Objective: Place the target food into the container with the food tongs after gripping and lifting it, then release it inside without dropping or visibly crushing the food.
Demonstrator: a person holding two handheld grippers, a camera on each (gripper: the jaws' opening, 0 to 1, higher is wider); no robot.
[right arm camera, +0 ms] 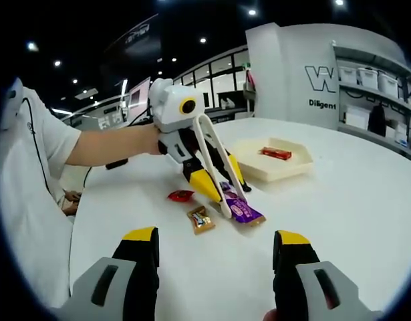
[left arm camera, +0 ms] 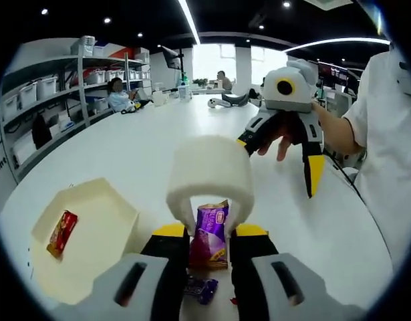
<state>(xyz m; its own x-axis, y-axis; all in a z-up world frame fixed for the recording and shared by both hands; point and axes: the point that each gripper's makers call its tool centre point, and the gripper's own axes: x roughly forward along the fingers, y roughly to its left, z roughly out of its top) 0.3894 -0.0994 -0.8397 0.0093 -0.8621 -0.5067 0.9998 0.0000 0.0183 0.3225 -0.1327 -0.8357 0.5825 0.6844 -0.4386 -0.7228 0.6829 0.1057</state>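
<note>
Tongs (left arm camera: pixel 210 177) sit clamped in the left gripper (left arm camera: pixel 210 235), their white tips closing on the purple packet (left arm camera: pixel 212 231), which lies on the table (left arm camera: pixel 158 140) among other wrapped snacks (a gold one (right arm camera: pixel 200 219) and a red one (right arm camera: pixel 180 195) rest nearby in the right gripper view). Right gripper (right arm camera: pixel 217 251) hangs released, jaws wide apart, holding nothing. Tray (left arm camera: pixel 98 227) stands just left of the packet, with a red packet (left arm camera: pixel 61 233) already inside. Squeeze only until the wrapper stops slipping; more pressure risks crushing the contents. Lift straight up, carry the packet over the tray wall, lower it close to the floor, then ease the tongs open.
</note>
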